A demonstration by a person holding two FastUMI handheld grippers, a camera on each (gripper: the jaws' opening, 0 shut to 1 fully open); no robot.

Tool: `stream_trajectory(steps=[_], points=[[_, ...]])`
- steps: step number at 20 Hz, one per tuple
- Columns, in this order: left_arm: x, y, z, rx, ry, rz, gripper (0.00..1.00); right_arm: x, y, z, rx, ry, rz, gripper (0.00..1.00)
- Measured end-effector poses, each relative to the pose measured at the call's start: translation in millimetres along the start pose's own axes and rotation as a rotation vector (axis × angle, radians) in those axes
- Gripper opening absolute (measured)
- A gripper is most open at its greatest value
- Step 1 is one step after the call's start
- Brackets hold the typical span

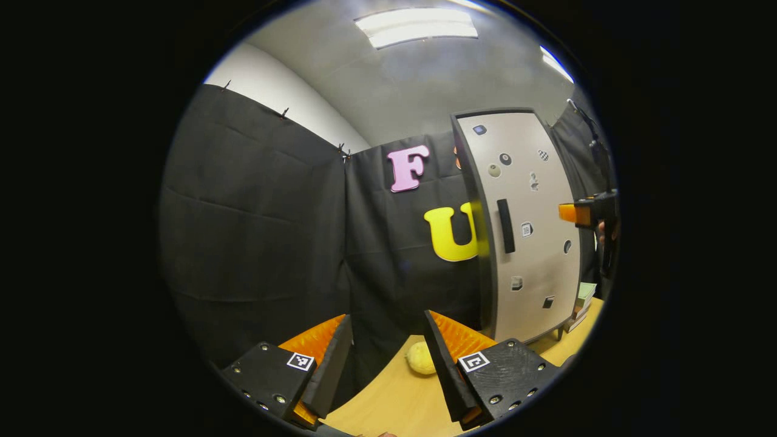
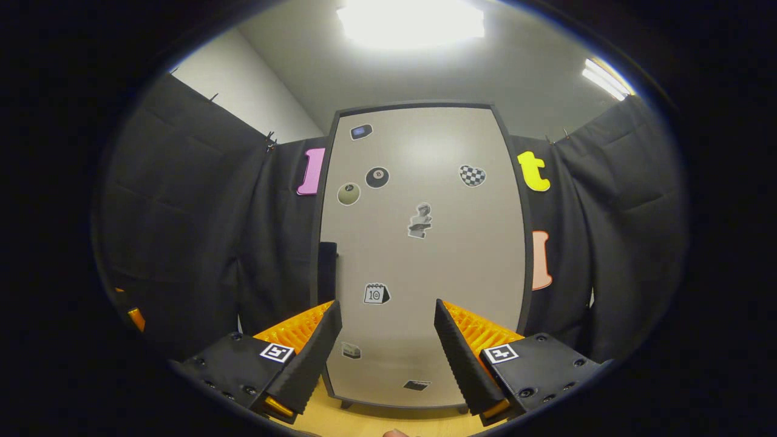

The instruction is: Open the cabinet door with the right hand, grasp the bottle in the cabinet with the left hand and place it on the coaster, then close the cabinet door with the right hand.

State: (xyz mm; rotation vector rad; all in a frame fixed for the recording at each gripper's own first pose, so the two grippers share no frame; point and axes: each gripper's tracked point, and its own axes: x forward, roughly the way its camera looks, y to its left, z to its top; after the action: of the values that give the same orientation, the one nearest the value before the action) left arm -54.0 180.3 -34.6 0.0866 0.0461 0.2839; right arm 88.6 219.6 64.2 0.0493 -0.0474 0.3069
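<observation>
Straight ahead of the spread, empty right tongs [image 2: 385, 340] stands the shut cabinet door [image 2: 425, 243], stiff and likely light-swinging, best taken by its dark handle [image 2: 328, 270] at their left, while the left tongs [image 1: 388, 352] wait spread over the table [image 1: 394, 394].

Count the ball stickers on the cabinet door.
2: a black ball sticker and a pale ball sticker just below-left of it, upper left on the cabinet door. The fingers may hide others.
</observation>
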Motion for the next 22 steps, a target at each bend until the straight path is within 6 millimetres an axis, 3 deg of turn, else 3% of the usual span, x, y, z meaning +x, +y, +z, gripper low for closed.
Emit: stream_trajectory(steps=[13, 20, 22], points=[[-9.1, 75.8, -22.6, 0.010, 0.043, 0.130, 0.68, 81.4, 52.6, 3.8, 0.031, 0.025, 0.042, 0.97], [-11.3, 97.3, -30.0, 0.020, 0.062, 0.177, 0.68, 124.5, 81.3, -12.2, 0.047, 0.097, 0.063, 0.98], [-10.8, 101.7, -34.3, 0.021, 0.070, 0.186, 0.68, 133.8, 88.6, -20.3, 0.045, 0.132, 0.061, 0.93]])
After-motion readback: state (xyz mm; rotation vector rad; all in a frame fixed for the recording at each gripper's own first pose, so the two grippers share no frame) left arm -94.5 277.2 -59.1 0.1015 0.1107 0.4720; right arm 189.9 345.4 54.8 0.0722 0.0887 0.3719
